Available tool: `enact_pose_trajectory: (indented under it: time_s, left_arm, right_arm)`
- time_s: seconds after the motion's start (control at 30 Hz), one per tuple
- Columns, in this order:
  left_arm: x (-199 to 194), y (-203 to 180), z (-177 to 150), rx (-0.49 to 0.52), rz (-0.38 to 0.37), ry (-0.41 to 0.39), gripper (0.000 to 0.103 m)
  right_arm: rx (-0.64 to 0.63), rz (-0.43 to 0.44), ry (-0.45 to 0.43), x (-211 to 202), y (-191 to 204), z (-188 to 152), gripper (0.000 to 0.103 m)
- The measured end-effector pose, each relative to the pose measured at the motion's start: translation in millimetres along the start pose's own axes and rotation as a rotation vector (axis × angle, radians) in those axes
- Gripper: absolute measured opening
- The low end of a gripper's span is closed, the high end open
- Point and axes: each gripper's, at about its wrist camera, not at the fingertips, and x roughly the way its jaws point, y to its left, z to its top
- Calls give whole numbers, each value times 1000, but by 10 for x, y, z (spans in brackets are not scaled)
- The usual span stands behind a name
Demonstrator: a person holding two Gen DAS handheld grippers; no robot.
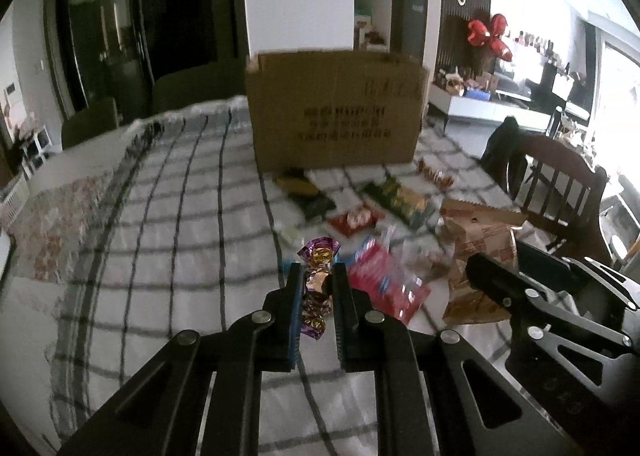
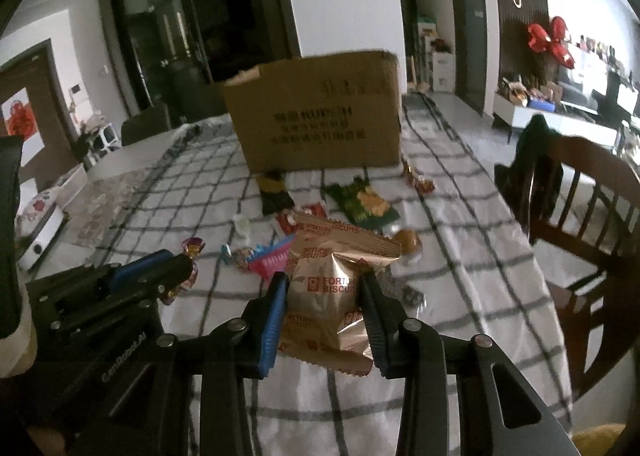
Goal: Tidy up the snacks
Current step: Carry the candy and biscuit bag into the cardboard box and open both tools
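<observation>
Standing at the table's far end: a brown cardboard box (image 1: 336, 112), printed side facing the cameras, inside hidden.
Left gripper (image 1: 316, 284): jaws clamped on a purple-and-gold candy wrapper (image 1: 318, 256), raised off the cloth.
Right gripper (image 2: 324, 288): jaws partly closed, pressing both sides of a tan biscuit packet (image 2: 328, 296) with red lettering, crinkled, lifted above the cloth.
Loose snacks: a green chip bag (image 2: 360, 204), a pink packet (image 2: 272, 258), a red packet (image 1: 352, 220) and a dark-yellow packet (image 2: 274, 190) lie scattered between the grippers and the box.
Surface: white checked tablecloth (image 1: 180, 216).
Beside the table: a dark wooden chair (image 2: 580, 216) on the right.
</observation>
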Motion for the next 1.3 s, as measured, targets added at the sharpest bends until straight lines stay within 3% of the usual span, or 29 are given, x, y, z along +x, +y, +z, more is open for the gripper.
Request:
enact_pose_trajectory:
  time_s: [0.3, 0.63, 0.97, 1.3]
  left_arm:
    - [-139, -11, 518, 26, 39, -124, 15]
    - [14, 42, 1137, 31, 52, -195, 15]
    - [406, 176, 1756, 6, 35, -188, 15]
    - [935, 206, 2232, -2, 10, -124, 15]
  right_arm:
    - [3, 22, -97, -89, -80, 492, 38]
    - [15, 33, -191, 27, -180, 1140, 38]
    - [-3, 34, -215, 369, -233, 1790, 38]
    - [-21, 28, -186, 817, -303, 2254, 38]
